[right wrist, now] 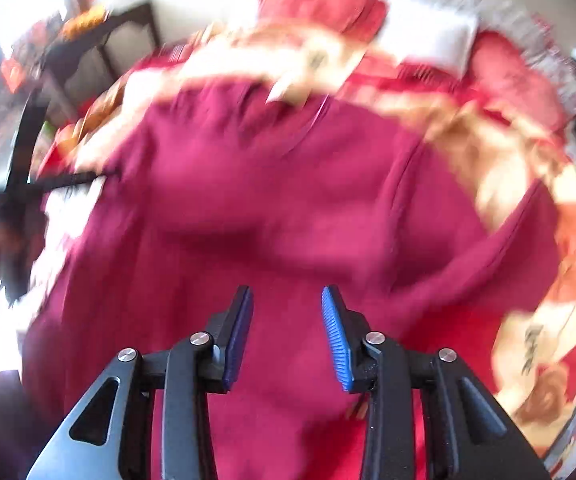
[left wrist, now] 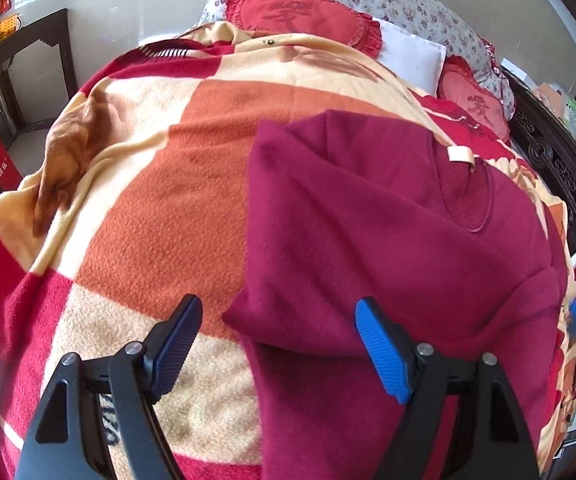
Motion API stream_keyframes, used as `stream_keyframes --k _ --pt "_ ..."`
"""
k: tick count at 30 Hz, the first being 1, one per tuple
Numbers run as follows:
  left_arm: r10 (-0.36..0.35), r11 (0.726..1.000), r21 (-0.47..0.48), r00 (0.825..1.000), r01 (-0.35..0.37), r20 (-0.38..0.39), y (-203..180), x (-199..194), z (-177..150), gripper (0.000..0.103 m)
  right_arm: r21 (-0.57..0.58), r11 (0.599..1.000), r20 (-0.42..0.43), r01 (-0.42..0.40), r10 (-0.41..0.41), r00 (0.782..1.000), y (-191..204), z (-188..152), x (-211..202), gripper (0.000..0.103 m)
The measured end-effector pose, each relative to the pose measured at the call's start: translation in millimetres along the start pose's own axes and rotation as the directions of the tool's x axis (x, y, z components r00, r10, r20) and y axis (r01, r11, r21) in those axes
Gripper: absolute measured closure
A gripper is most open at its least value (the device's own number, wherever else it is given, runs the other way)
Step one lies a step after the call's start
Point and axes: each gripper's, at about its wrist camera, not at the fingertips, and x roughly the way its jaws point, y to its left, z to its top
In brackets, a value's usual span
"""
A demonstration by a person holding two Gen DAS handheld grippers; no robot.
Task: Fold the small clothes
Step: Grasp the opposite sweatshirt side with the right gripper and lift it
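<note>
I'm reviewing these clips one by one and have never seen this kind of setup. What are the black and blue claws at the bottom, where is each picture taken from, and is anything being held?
No robot: a person holds a two-finger gripper in each hand, each with a camera looking along its fingers. One picture looks past the left gripper, the other, blurred, past the right gripper. A dark red sweater lies on a checked blanket covering a bed, with red heart cushions at the head. Both grippers are open above the sweater; neither holds anything.

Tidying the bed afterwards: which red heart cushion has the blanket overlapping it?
The right-hand, smaller-looking red heart cushion; the blanket covers its lower edge.
</note>
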Motion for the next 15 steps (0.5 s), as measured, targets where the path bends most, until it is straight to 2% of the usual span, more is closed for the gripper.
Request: stream_keyframes --k 2,4,7,9,12,13,15 --pt "-0.004 1.000 0.007 1.000 0.004 0.008 -6.7 -5.3 0.8 0.020 0.016 0.999 0.016 -0.029 0.029 0.999 -9.1 29.0 15.7 0.072" --pt "0.000 1.000 0.020 1.000 -0.001 0.011 -11.8 -8.4 0.8 0.020 0.023 1.000 0.004 0.013 -0.013 1.000 -15.9 49.6 38.4 0.072" --pt "0.014 0.999 0.031 1.000 -0.014 0.001 -14.3 -11.0 0.5 0.020 0.054 0.997 -0.127 -0.051 0.057 0.990 -33.3 63.7 75.6 0.072" --pt "0.010 0.999 0.033 1.000 -0.011 0.005 -12.7 -13.8 0.9 0.020 0.060 0.992 -0.219 -0.111 0.121 0.968 -30.7 55.6 82.6 0.072" --pt "0.005 1.000 0.023 1.000 -0.005 0.015 -9.1 -14.8 1.1 0.020 -0.031 0.973 -0.247 -0.228 0.214 0.945 -8.4 20.2 55.1 0.072" --pt "-0.002 1.000 0.020 1.000 0.002 0.010 -9.6 -13.4 1.3 0.020 -0.038 0.967 -0.275 -0.253 0.233 0.933 -4.1 3.2 46.2 0.072" --pt "-0.017 1.000 0.021 1.000 0.017 0.003 -13.4 -10.5 1.3 0.020 -0.043 0.967 -0.289 -0.251 0.228 0.930 -1.6 -17.1 34.7 0.072"
